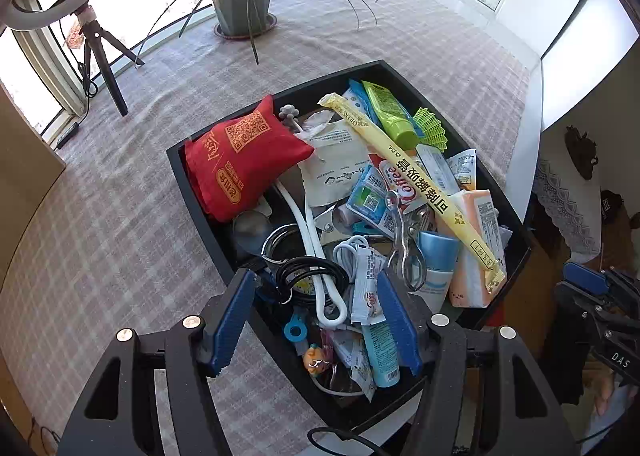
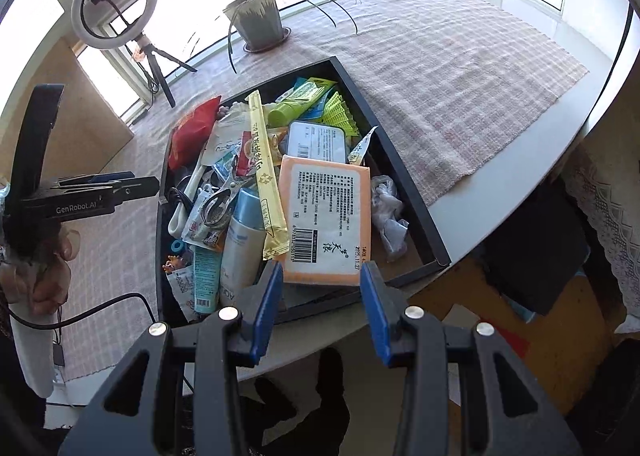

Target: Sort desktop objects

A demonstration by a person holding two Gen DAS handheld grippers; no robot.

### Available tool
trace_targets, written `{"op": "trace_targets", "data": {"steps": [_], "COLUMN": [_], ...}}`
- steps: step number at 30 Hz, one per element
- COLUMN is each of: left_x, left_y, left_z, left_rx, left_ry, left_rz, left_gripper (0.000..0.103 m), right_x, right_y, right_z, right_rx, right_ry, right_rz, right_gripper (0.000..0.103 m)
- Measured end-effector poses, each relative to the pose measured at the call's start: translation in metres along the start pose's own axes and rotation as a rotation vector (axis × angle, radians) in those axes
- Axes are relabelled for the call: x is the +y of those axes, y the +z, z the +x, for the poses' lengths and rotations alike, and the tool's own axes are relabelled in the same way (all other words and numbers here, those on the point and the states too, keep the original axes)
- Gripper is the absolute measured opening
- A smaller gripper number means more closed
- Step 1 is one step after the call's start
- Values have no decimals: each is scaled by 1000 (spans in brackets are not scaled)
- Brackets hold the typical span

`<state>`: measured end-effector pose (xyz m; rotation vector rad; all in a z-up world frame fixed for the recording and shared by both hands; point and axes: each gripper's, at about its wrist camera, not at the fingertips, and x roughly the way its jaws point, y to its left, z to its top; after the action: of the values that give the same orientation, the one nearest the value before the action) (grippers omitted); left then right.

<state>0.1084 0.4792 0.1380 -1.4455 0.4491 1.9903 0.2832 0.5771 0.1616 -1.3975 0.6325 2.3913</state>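
A black tray on the table is heaped with small items: a red pouch, a long yellow packet, a green tube, metal tongs and an orange tissue pack. My left gripper hangs open over the tray's near corner, above a black cable coil and a white sachet, gripping neither. My right gripper hovers partly open above the near end of the tissue pack, which lies flat under the yellow packet. Nothing is held.
A potted plant and a ring light on a tripod stand at the back by the window. A checked cloth covers the table around the tray. The table's rounded edge runs close to the tray's right side.
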Motion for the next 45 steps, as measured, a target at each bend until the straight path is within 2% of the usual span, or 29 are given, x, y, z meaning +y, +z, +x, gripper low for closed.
{"op": "trace_targets", "data": {"steps": [4, 10, 12, 14, 19, 23, 34, 42, 45], "left_x": [25, 70, 86, 100, 134, 160, 209, 240, 251], "left_y": [-24, -70, -87, -104, -142, -167, -223, -251, -257], "left_z": [-19, -47, -56, -63, -77, -84, -96, -106, -105], "left_rx": [-22, -74, -85, -95, -109, -111, -118, -134, -131], "left_ry": [11, 72, 85, 101, 143, 153, 197, 223, 226], "left_rz": [-36, -125, -158, -184, -231, -281, -410, -492, -519], "left_gripper": [61, 63, 63, 65, 71, 71, 71, 71, 76], "right_x": [33, 101, 126, 153, 211, 248, 336, 380, 393], "right_y": [6, 8, 5, 0, -14, -26, -59, -71, -74], "right_z": [3, 8, 10, 13, 24, 36, 62, 74, 79], "right_rx": [2, -6, -10, -18, -8, 8, 22, 44, 58], "right_ry": [13, 30, 42, 39, 61, 74, 135, 175, 185], "right_rz": [-56, -138, -172, -213, -284, -317, -424, -471, -492], "right_gripper": [40, 41, 49, 52, 56, 61, 66, 67, 67]}}
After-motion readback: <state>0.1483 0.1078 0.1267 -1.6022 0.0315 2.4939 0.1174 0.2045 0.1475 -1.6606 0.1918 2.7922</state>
